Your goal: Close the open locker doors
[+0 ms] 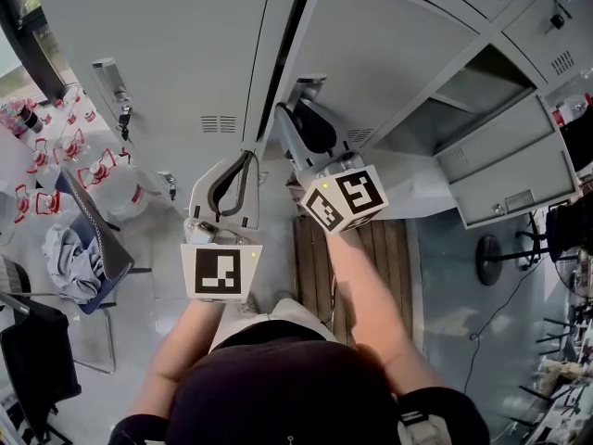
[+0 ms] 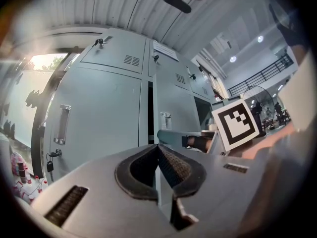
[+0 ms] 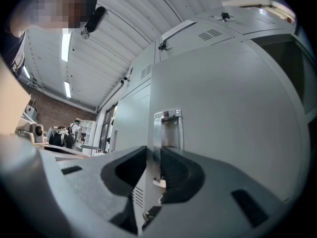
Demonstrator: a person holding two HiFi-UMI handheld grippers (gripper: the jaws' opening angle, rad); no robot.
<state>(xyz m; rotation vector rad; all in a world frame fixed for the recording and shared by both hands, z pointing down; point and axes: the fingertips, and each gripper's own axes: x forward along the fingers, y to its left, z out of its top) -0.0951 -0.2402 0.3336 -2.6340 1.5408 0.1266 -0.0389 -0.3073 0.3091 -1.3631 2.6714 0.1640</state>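
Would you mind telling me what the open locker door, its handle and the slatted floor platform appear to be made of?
The locker door looks like sheet metal painted matte light grey: smooth, flat, with punched vent slots. Its recessed handle seems bare polished metal, bright and reflective. The floor platform appears to be wood: brown parallel slats, though the grain is too small to confirm.

Both bare arms reach forward side by side. The left forearm (image 1: 181,360) ends nearer the body than the right forearm (image 1: 371,304). The left grey plastic two-jaw gripper (image 2: 157,148) points roughly level, its black ribbed pads pressed together (tip to tip). The right grey plastic two-jaw gripper (image 3: 153,157) reaches further ahead, and a narrow gap parts its pads. The left white marker cube (image 1: 222,272) faces the head, while the right white marker cube (image 1: 345,200) sits turned at an angle.
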